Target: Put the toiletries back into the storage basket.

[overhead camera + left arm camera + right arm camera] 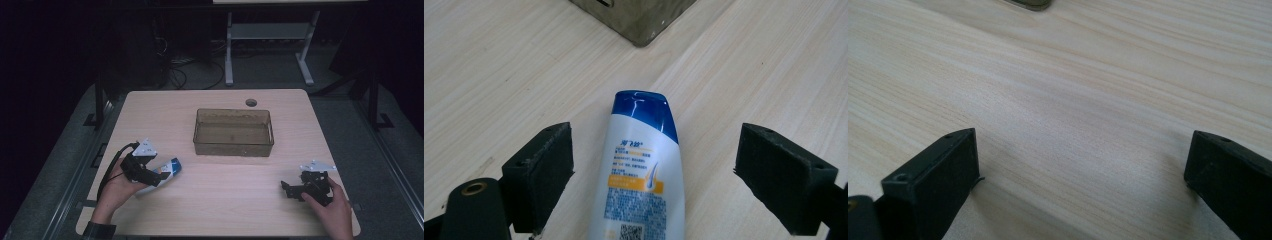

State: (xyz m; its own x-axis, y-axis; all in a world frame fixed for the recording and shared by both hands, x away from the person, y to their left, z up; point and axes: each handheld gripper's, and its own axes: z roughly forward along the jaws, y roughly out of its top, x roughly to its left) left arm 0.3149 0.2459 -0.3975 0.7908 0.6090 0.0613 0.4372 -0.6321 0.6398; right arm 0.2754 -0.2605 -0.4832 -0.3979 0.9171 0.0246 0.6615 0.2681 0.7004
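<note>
A white shampoo bottle [641, 180] with a blue cap lies flat on the wooden table, cap pointing toward the clear bin. In the high view the bottle [169, 170] pokes out from under my left gripper [150, 175] at the front left. In the left gripper view, my left gripper [659, 175] stands open with its jaws either side of the bottle, gaps showing on both sides. My right gripper [290, 189] rests at the front right, held by a hand. In the right gripper view, my right gripper [1080, 180] is open over bare wood.
A clear rectangular plastic bin [233, 132] stands at the table's middle, its corner [639, 20] ahead of the bottle. A round cable hole [251, 102] sits near the far edge. A desk frame [270, 40] and cables are on the floor beyond.
</note>
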